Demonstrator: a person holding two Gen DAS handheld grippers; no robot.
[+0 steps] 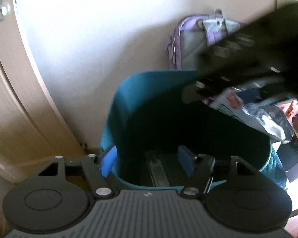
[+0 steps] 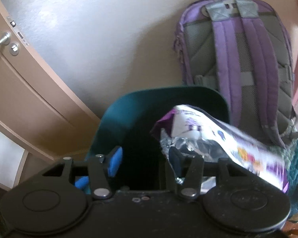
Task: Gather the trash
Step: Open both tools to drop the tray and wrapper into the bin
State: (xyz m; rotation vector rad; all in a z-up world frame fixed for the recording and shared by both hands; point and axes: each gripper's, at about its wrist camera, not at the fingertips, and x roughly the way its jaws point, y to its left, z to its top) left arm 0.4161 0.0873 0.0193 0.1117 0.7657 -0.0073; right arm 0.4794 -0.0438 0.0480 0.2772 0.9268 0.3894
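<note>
Teal plastic, one item: an open-topped waste bin [image 1: 127, 107] with a raised back panel, standing against the pale wall. In my left wrist view its dark mouth fills the centre, and I see nothing clearly lying inside.

Item: my left gripper [image 1: 148, 162], black frame with blue pads. The jaws stand apart and hold nothing. One pad sits outside the bin's near rim at 9 o'clock, the other over the opening, so I judge I am steadying or lining up the bin rather than gripping it.

Item: my right gripper [image 2: 145, 161], same build. Its jaws stand apart too. In my left view it appears as a dark blurred bar at 2 o'clock, above the bin.

Item: a crumpled snack wrapper [image 2: 214, 136], white and purple print outside, silver foil inside. It lies across my right finger and hangs over the bin's rim at 3 o'clock, its lower edge trailing outside toward 4 o'clock. With the jaws apart it is not clamped; I cannot tell whether it is snagged on the finger or already falling. My reading: this is the release over the bin, and the risk is the wrapper sliding off outside.

Item: a purple and grey fabric backpack [image 2: 246, 59], straps outward, propped against the wall at 1 o'clock behind the bin.

Item: a beige wooden door [image 2: 19, 83] with metal handle, at 10 o'clock.
</note>
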